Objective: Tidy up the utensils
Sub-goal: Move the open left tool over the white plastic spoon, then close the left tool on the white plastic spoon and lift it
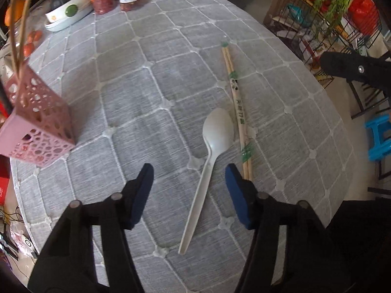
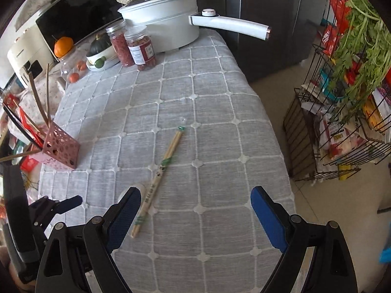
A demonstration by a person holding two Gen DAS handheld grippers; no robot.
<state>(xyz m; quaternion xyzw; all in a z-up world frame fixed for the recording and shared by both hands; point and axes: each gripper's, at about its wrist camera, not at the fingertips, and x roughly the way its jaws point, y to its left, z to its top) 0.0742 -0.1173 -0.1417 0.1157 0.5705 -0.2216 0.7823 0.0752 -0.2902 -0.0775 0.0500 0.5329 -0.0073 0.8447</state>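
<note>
A white plastic spoon (image 1: 212, 146) lies on the grey checked tablecloth (image 1: 146, 85), bowl away from me. Its handle runs between the blue pads of my left gripper (image 1: 190, 193), which is open and does not touch it. Wrapped wooden chopsticks (image 1: 238, 107) lie just right of the spoon. A pink perforated utensil holder (image 1: 36, 122) with sticks in it stands at the left. In the right wrist view my right gripper (image 2: 195, 200) hovers wide open over bare cloth, with the chopsticks (image 2: 158, 178) past its left finger and the holder (image 2: 61, 149) far to the left. My left gripper (image 2: 68, 202) shows at lower left.
At the table's far end stand a white pot (image 2: 171, 24) with a long handle, two jars (image 2: 141, 48) and a bowl of produce (image 2: 100, 53). A wire rack (image 2: 342, 97) with greens stands beside the table's right edge. A blue stool (image 1: 378, 136) is on the floor.
</note>
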